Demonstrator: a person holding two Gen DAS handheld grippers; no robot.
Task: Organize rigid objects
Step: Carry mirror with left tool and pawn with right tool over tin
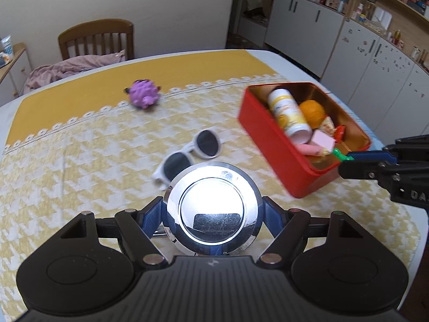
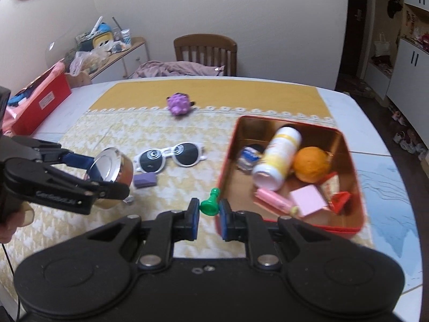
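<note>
My left gripper (image 1: 213, 214) is shut on a round chrome tin (image 1: 213, 206), held above the tablecloth; the right wrist view shows the tin (image 2: 111, 167) between the left gripper's (image 2: 102, 177) blue pads. My right gripper (image 2: 209, 207) is shut on a green pawn (image 2: 210, 203), just left of the red tin box's (image 2: 224, 166) near corner. The pawn (image 1: 340, 156) also shows at the box's (image 1: 268, 142) near end in the left wrist view. In the box lie a white-and-yellow bottle (image 2: 277, 158), an orange ball (image 2: 311, 163) and pink pieces. White sunglasses (image 2: 171, 157), a purple block (image 2: 144, 179) and a purple spiky toy (image 2: 179, 104) lie on the cloth.
A yellow patterned tablecloth (image 2: 171, 134) covers the white table. A wooden chair (image 2: 205, 49) with a pink cloth stands at the far edge. A red carton (image 2: 45, 102) sits at the table's far left. White cabinets (image 1: 375, 64) line the right side of the room.
</note>
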